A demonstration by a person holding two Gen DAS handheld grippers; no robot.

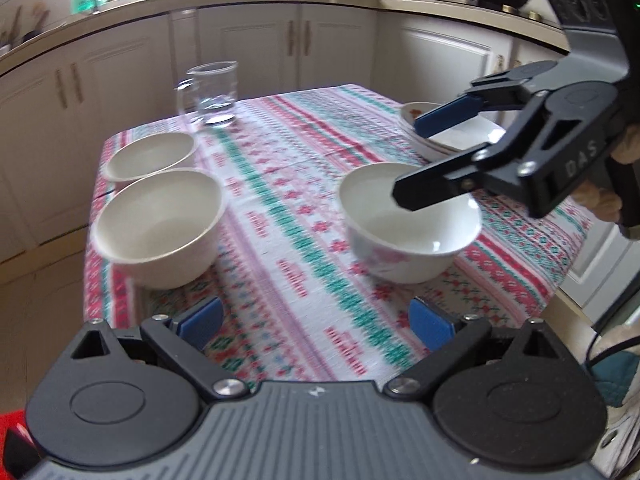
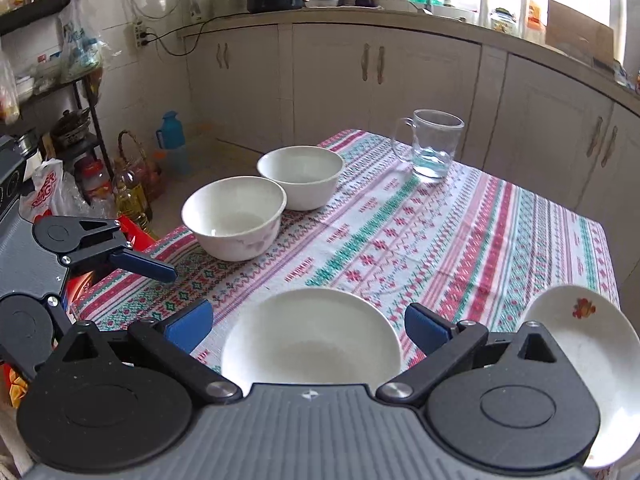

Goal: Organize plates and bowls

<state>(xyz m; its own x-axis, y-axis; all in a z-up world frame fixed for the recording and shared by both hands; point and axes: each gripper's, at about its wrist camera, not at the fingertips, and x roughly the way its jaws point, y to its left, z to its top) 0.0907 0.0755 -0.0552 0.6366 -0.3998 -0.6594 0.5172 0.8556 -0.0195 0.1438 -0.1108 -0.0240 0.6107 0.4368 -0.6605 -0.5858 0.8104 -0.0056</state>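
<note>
Both tongs are hanging released, with the bowls and plates not yet stacked.

At the left edge of the tablecloth (image 1: 300,200), the rear bowl (image 1: 148,156) and front bowl (image 1: 160,228) are sitting close together, and the left gripper (image 1: 316,320) is hovering empty, its jaws apart. Nearer the middle, the floral bowl (image 1: 412,220) is standing alone under the right gripper (image 2: 308,320), which is gaping and clasping nothing. The motif plate (image 2: 592,360) is lying at the right. The floral bowl looks next: one finger inside its rim, one outside, pinching the wall squarely and lifting straight before nesting it gently.
</note>
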